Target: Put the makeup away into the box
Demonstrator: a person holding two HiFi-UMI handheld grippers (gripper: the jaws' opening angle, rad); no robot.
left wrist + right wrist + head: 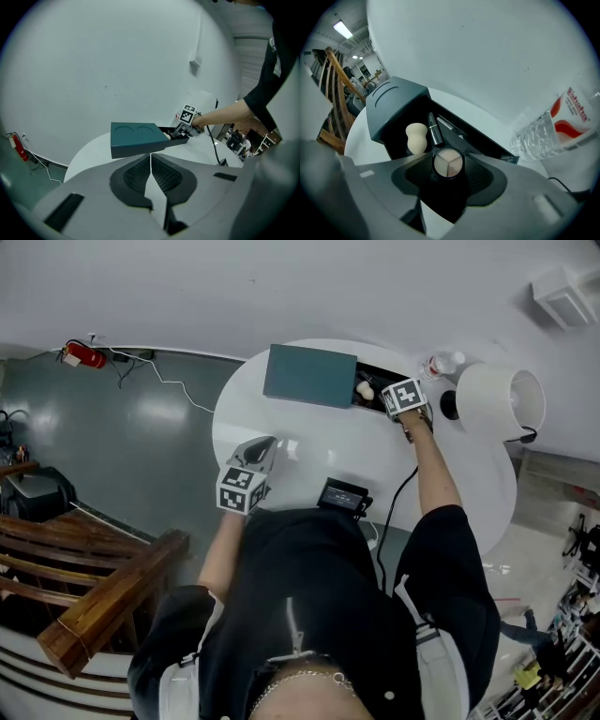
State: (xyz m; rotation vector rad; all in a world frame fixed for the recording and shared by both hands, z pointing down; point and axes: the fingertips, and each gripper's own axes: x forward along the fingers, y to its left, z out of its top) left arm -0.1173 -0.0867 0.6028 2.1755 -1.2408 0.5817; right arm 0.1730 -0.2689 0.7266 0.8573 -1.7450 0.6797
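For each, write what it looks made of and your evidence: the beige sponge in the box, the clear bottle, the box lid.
Sponge: probably soft foam; matte, rounded, no shine.
Bottle: likely thin clear plastic; see-through, ribbed, with crinkled highlights.
Box lid: teal and matte; card or plastic, hard to tell; crisp edges, two pressed circles on top.

Left gripper point(266, 446) held close, fingers point(135, 176) together; right arm point(436, 474) outstretched, right gripper point(384, 395) clamping a compact point(448, 164).
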